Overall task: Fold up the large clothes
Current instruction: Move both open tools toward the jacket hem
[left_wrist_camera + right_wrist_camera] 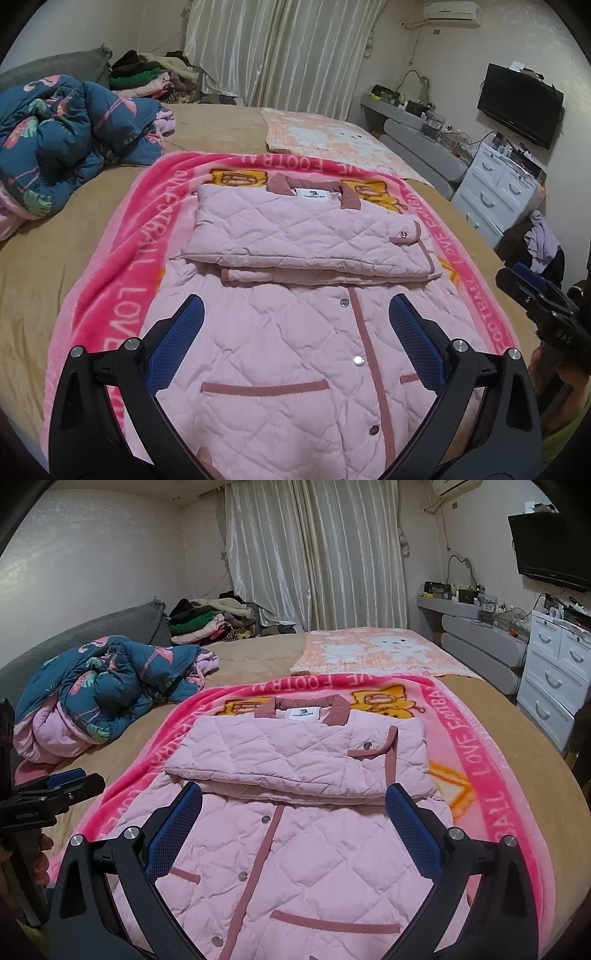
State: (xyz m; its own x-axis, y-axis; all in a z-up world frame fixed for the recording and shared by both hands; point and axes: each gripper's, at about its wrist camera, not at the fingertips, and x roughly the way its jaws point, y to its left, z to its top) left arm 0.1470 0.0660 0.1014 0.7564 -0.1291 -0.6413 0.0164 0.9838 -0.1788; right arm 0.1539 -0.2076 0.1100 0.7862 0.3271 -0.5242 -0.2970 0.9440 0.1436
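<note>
The left hand-held gripper [295, 325] hovers with its blue-padded fingers spread wide and nothing between them, and the right hand-held gripper [293, 814] is likewise released and empty. Directly ahead of and beneath both lies the pink quilted jacket [288, 343] [295, 849], spread on a bright pink blanket [122, 280] [491, 812] that covers part of the tan bed [33, 273] [258, 653]. The jacket's sleeves are folded across its chest just beyond the fingertips, with the darker pink collar [314, 188] [306, 707] at the far end and the snap-buttoned front running back under the grippers. Farther ahead to the left sits a crumpled blue flamingo-print quilt [62, 140] [110, 679], and beyond it a pile of clothes [151, 77] [210, 620]. To the right stands a white dresser [498, 192] [554, 668].
</note>
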